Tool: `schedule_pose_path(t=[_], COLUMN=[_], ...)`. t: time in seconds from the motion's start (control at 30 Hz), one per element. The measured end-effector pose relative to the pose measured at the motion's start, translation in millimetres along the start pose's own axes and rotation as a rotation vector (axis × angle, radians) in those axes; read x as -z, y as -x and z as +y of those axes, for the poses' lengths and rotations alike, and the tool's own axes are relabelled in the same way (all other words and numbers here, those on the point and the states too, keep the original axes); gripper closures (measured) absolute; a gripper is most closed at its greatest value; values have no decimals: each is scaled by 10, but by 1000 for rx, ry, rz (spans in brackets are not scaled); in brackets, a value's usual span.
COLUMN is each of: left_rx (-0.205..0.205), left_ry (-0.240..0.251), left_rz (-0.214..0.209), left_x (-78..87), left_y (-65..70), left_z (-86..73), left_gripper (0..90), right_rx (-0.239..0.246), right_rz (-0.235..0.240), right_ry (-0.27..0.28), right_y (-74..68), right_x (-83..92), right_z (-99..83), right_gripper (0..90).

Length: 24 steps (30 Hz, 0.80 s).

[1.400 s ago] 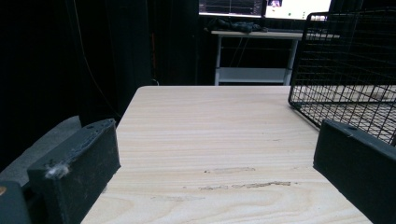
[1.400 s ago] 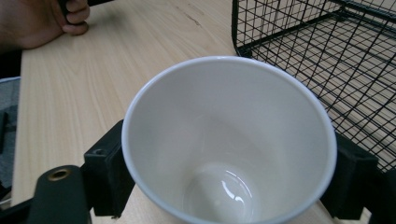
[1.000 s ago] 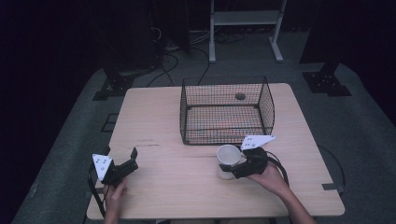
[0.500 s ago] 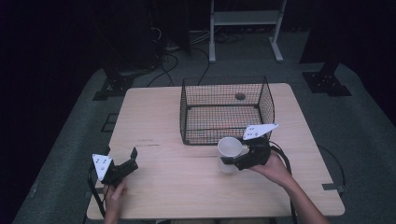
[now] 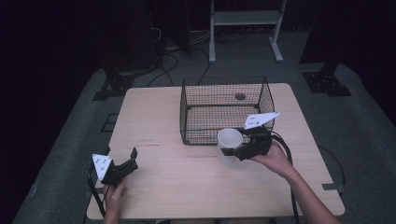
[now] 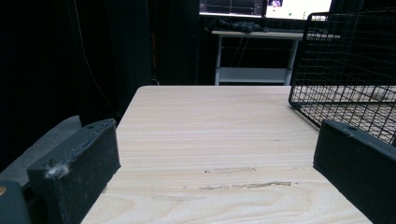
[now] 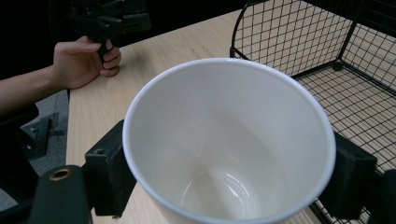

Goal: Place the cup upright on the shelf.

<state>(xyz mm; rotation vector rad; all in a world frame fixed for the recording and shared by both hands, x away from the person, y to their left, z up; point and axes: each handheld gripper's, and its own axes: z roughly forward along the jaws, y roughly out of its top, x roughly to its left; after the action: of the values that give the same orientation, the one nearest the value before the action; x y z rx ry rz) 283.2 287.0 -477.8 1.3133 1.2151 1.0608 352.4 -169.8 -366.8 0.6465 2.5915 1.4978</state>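
Lifted clear and carried toward the wire basket (image 5: 224,109) went the white cup (image 5: 229,144), clamped in the right gripper (image 5: 243,150), likely headed inside, while the left gripper (image 5: 128,164) sat spread and empty.

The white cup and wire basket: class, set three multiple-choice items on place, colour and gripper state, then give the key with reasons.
1. Where is the white cup?
A. inside the wire basket
B. in front of the basket, outside it
C. on the floor

2. What colour is the basket?
A. black
B. red
C. white

3. How is the left gripper?
A. shut on the cup
B. shut on the basket
C. open, holding nothing

Key: B, the right gripper holds it by the near wall; A, its wire is black; C, its jaws stand apart over bare table.
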Motion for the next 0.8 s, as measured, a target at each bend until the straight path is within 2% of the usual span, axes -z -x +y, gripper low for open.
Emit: schedule_pose_path(t=[0.2,0.47,0.8], left_rx=[3,5,4], left_ry=[2,5,5], left_rz=[-1,-2,-2], left_x=[-1,-2,-2], left_y=[1,3,1], left_z=[0,0,0], left_gripper=[0,0,0], right_rx=[4,33,41], right_rz=[3,-3,6], right_ry=[-6,-11,8], right_y=[22,37,117], right_x=[7,4,40], right_z=[73,218,401], right_gripper=[192,192,192])
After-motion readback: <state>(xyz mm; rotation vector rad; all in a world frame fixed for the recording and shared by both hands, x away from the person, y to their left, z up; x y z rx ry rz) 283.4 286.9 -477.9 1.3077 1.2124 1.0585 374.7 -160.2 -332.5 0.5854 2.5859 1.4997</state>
